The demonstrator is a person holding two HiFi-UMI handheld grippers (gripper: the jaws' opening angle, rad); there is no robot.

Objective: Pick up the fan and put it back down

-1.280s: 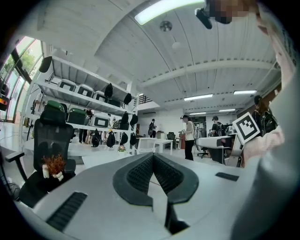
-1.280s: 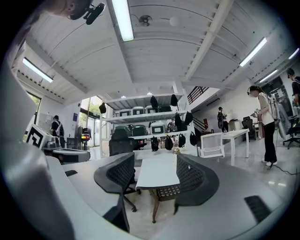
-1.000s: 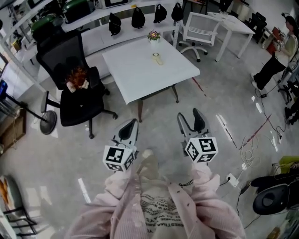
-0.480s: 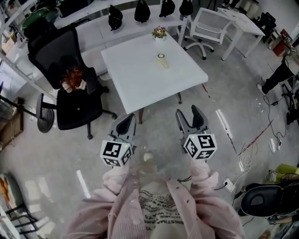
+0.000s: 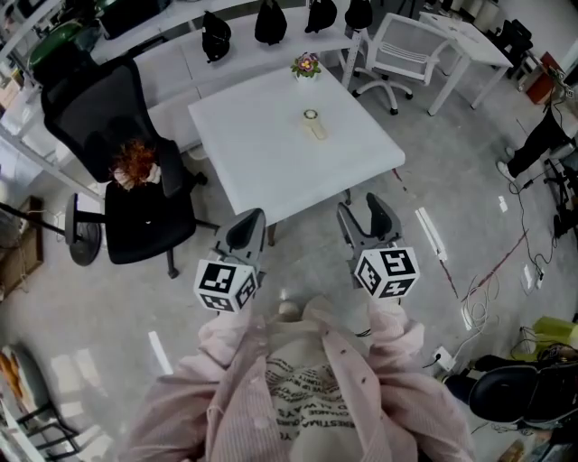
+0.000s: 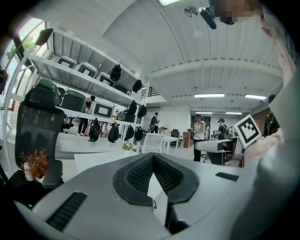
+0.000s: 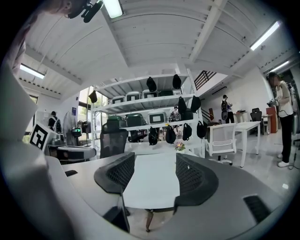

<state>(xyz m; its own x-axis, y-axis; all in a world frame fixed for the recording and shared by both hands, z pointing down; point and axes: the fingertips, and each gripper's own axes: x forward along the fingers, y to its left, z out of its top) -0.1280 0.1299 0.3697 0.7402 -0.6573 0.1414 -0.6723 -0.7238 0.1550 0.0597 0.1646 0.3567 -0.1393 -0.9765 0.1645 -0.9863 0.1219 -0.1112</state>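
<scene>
left gripper pressed together, right gripper spread, both now nearer the table.

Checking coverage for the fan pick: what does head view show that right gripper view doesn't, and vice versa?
Head view only: the small fan lying on the white table, and cables on the floor. Right gripper view only: the ceiling light strips. Both: that table, the flower pot, white chair, black bags, and the right tongs, open and empty.
</scene>
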